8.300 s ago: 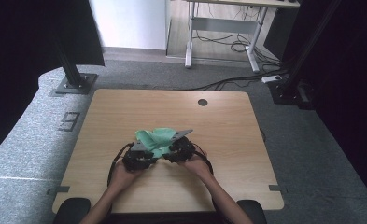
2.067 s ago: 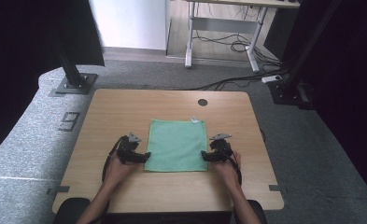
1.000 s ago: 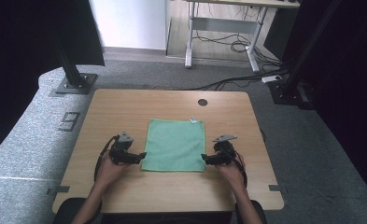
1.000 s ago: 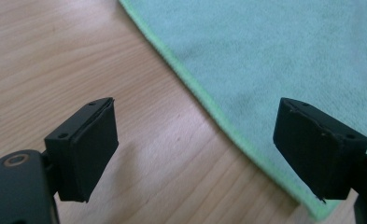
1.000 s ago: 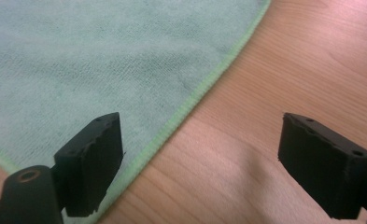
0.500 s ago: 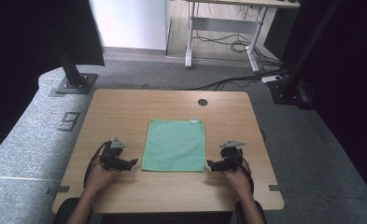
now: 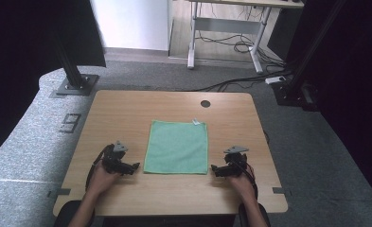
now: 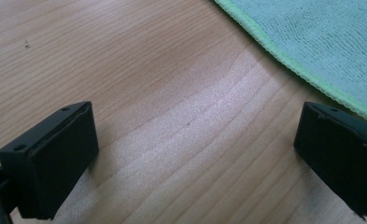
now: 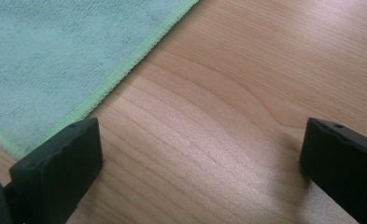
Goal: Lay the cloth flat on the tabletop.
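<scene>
Green cloth lies spread flat and square at the centre of a light wooden table, seen from the high view. A small white tag sticks out at the cloth's far right corner, at about one o'clock from its middle. A round dark hole sits in the tabletop beyond that corner, at twelve o'clock from the tag.

The left gripper rests low on the table at about eight o'clock from the cloth's middle, just beside its near left corner and not touching it. Its jaws have just been opening and stand wide apart with nothing between them but bare wood. In the left gripper view the cloth's bright green hem runs across the upper right, close to the right-hand jaw.

The right gripper rests at about four o'clock from the cloth's middle, just beside the near right corner, also apart from it. Its jaws have likewise just been opening, stand wide and hold nothing. In the right gripper view the cloth covers the upper left, with its hem passing close behind the left-hand jaw.

The person's forearms enter from the bottom edge at six o'clock.
</scene>
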A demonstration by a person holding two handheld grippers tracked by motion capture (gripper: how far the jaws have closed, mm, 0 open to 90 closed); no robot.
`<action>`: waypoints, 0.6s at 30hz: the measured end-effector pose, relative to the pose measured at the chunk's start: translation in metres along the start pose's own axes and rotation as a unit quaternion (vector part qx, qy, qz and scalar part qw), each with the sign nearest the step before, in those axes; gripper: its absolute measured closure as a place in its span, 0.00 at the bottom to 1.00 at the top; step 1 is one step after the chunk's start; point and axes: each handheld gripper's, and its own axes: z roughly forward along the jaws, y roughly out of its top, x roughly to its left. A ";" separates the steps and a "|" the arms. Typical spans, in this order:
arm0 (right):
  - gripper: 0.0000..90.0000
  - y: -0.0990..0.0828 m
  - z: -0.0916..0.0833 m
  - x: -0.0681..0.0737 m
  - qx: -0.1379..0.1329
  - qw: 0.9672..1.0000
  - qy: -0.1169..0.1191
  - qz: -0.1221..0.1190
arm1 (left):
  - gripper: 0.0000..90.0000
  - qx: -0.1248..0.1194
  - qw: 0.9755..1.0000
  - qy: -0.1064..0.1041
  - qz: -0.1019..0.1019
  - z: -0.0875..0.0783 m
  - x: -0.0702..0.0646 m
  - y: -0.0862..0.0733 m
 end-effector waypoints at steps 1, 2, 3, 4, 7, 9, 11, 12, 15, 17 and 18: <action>0.00 0.000 0.000 0.000 -0.003 1.000 -0.002 -0.001 | 0.00 0.000 1.000 0.000 0.000 0.000 0.000 0.000; 0.00 -0.001 0.001 0.000 -0.005 1.000 -0.004 -0.002 | 0.00 0.000 1.000 -0.001 0.001 0.000 0.000 0.000; 0.00 -0.001 0.003 0.001 -0.015 1.000 -0.004 -0.001 | 0.00 0.000 1.000 -0.002 0.001 0.000 0.000 0.000; 0.00 -0.001 0.003 0.001 -0.015 1.000 -0.004 -0.001 | 0.00 0.000 1.000 -0.002 0.001 0.000 0.000 0.000; 0.00 -0.001 0.003 0.001 -0.015 1.000 -0.004 -0.002 | 0.00 0.000 1.000 -0.002 0.002 0.000 0.000 0.000; 0.00 -0.001 0.003 0.001 -0.015 1.000 -0.005 0.000 | 0.00 0.000 1.000 -0.002 0.001 0.001 0.000 0.001; 0.00 -0.001 0.003 0.001 -0.014 1.000 -0.007 0.001 | 0.00 0.000 1.000 -0.002 0.001 0.001 0.000 0.001; 0.00 -0.001 0.003 0.001 -0.014 1.000 -0.007 0.001 | 0.00 0.000 1.000 -0.002 0.001 0.001 0.000 0.001; 0.00 -0.001 0.004 0.002 -0.014 1.000 -0.007 0.001 | 0.00 0.000 1.000 -0.002 0.001 0.001 0.000 0.001; 0.00 -0.001 0.004 0.002 -0.014 1.000 -0.007 0.002 | 0.00 0.000 1.000 -0.002 0.001 0.001 0.000 0.001; 0.00 -0.001 0.004 0.002 -0.014 1.000 -0.008 0.001 | 0.00 0.000 1.000 -0.002 0.001 0.001 0.000 0.001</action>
